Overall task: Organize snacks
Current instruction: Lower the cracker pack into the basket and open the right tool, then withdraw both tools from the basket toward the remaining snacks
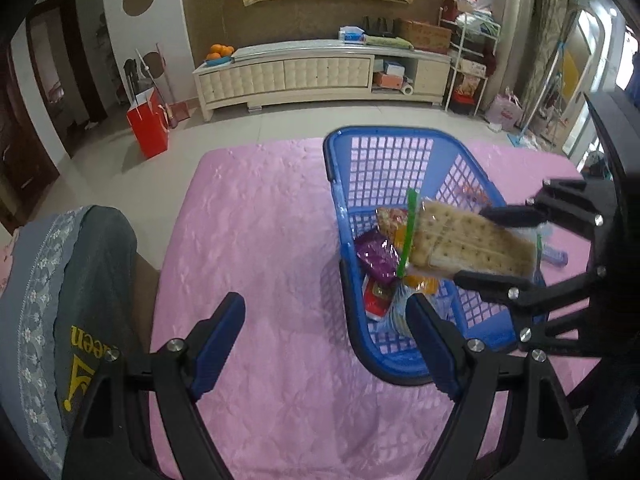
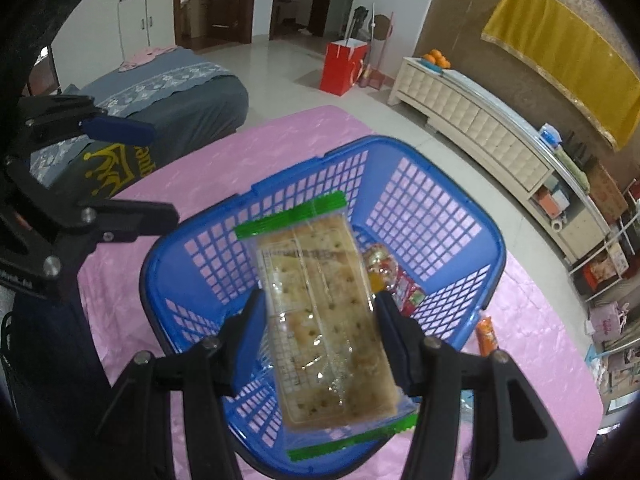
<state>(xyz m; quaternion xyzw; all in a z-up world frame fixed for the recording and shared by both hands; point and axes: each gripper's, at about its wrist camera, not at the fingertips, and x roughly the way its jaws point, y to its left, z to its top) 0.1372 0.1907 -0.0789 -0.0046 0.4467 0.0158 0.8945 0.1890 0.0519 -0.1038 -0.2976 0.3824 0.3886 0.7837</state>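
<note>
Cracker packet [image 2: 326,320]: clear wrapper with green serrated seals at both ends, pale square crackers dotted with holes and green flecks inside, a printed panel on the film too blurred to read. Clamped by its long edges between the blue pads of the right gripper [image 2: 320,312], jaws about half spread, held in the air above the blue basket [image 2: 472,216]. Lying in the lattice-walled basket: a purple packet [image 1: 378,256], a red packet [image 1: 376,300], a red and yellow wrapped snack [image 2: 378,258], an orange-yellow one [image 1: 420,283]; no lettering legible. Just outside the rim, on the pink quilted tablecloth [image 1: 260,240], an orange packet [image 2: 487,334]. Left gripper [image 1: 326,338] spread wide and empty beside the basket. Beyond the table edge, grey fabric [image 1: 80,280] with a yellow crown and partly hidden letters reading "een".
</note>
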